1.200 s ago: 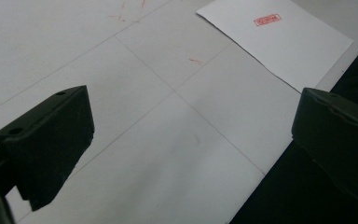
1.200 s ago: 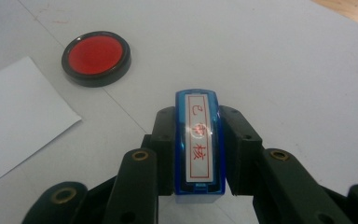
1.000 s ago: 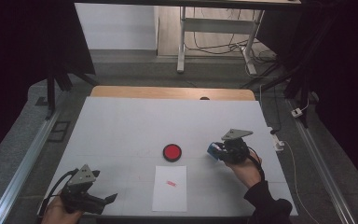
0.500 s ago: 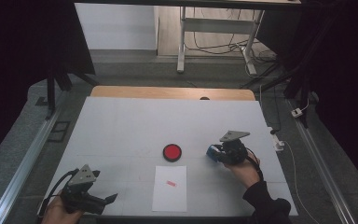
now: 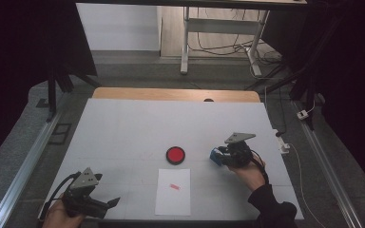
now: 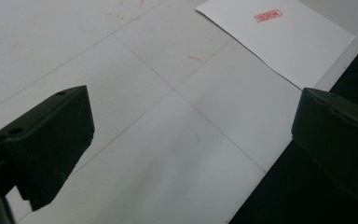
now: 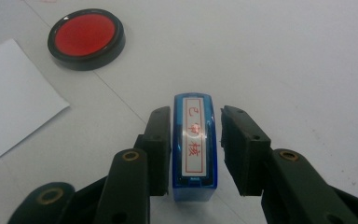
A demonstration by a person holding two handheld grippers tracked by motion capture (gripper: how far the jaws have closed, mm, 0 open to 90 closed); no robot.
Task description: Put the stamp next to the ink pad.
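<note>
In the lower middle of the right gripper view, the right gripper has its jaws around a blue stamp with red characters on its white label, one jaw touching, below the red ink pad; left gripper is wide open

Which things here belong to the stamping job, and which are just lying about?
In the job: blue stamp between the right claw jaws; red ink pad; paper sheet bearing a red mark.
Lying about: left claw, open over bare table; white plug on the floor; cables beyond.
</note>
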